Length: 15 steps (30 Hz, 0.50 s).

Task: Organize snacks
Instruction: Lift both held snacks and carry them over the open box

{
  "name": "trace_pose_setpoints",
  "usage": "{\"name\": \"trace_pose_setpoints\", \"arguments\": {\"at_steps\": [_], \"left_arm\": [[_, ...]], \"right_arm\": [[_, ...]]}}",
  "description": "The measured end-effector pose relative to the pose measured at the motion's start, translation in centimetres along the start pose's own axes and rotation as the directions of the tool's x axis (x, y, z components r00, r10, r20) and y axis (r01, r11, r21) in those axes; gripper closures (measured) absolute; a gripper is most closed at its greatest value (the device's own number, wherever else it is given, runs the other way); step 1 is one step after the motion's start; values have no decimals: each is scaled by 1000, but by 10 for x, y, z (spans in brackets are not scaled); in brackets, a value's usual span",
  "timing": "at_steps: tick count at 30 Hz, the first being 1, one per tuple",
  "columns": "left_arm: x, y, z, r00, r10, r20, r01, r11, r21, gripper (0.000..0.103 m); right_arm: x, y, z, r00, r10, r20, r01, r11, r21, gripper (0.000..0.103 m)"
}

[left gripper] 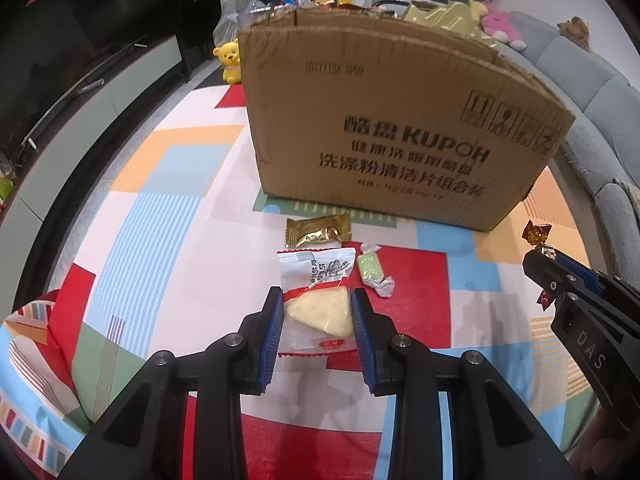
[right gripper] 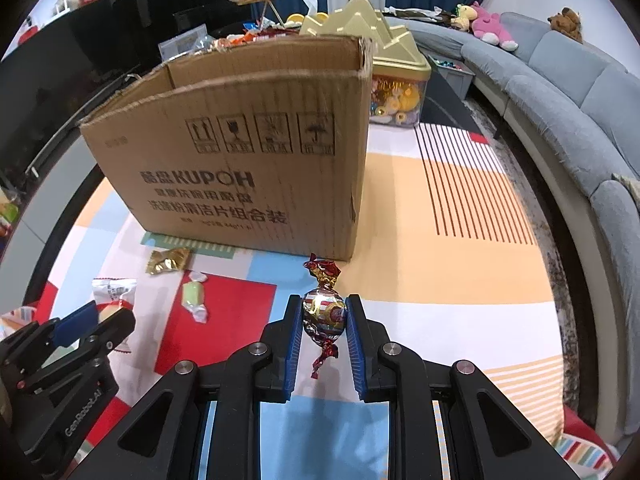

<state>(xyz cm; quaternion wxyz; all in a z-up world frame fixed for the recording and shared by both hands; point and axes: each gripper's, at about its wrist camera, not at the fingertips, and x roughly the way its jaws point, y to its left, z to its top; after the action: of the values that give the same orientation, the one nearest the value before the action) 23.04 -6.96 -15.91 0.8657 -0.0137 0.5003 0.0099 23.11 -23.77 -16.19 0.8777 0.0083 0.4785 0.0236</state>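
Left gripper (left gripper: 316, 312) has its jaws clamped on the white snack packet (left gripper: 316, 300), lifted over the patterned counter (left gripper: 168, 208). Gold wrapper (left gripper: 319, 232) and green candy (left gripper: 372, 270) lie before the cardboard box (left gripper: 400, 120). Right gripper (right gripper: 323, 316) pinches a foil candy (right gripper: 324, 312).

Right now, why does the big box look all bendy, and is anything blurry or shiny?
Left wrist view: the fisheye lens bows the cardboard box outward, the corners go black, and the box's print looks slightly soft. Right wrist view: the box's top edge curves the same way, and the foil-wrapped candy between the fingers throws bright glints, while the gold foil packet on the mat shines too.
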Motion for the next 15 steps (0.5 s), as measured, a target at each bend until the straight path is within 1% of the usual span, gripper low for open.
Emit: {"name": "trace_pose_setpoints", "arguments": {"at_steps": [15], "left_arm": [[-32, 5, 13, 999, -20, 48, 19, 999, 28, 69]], "right_arm": [[-41, 10, 6, 999, 7, 52, -6, 1000, -18, 80]]}}
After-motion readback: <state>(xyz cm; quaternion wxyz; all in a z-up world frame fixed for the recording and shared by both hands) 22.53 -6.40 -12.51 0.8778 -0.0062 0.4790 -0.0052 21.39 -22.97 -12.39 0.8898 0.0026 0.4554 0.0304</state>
